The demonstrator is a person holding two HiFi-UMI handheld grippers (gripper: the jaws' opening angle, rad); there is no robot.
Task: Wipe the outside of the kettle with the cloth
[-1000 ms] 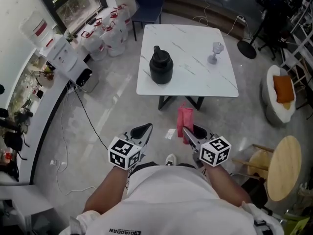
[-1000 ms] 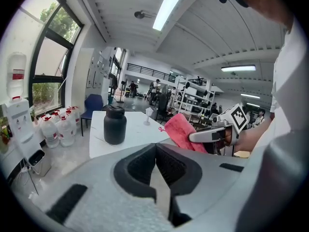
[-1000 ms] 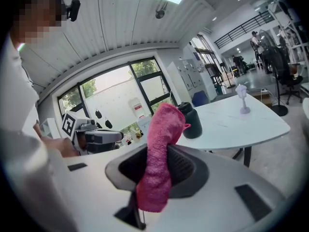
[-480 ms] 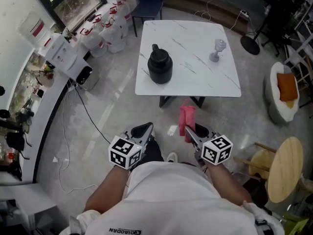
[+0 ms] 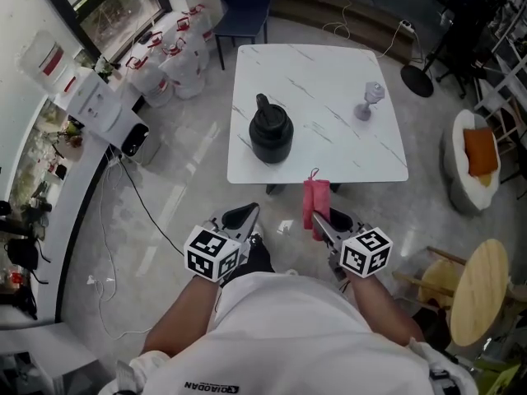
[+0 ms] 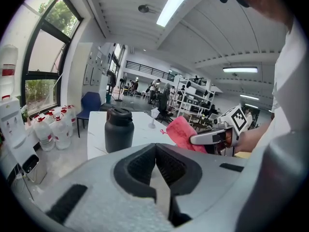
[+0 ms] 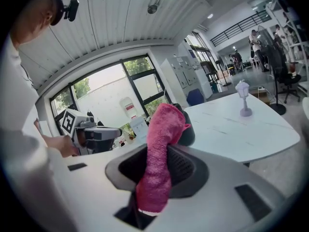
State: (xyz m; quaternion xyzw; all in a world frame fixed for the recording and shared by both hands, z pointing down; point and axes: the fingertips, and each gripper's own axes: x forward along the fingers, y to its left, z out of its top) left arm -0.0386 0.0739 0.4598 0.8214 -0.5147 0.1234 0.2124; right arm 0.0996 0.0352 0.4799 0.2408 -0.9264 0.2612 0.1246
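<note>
Right gripper (image 7: 160, 166) jaws pinch a fuzzy pink cloth (image 7: 164, 122), upright. Left gripper (image 6: 155, 153) jaws pressed together, empty. Squat matte-black kettle (image 5: 271, 132) ahead of both.

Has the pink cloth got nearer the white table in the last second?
Yes. Held in the right gripper, the cloth has come forward: its top now reaches the table's near edge, where a gap showed before.

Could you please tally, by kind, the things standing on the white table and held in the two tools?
Black kettle, on the table: 1
Stemmed glass, on the table: 1
Pink cloth, clamped in the right tool: 1
Total: 3
</note>
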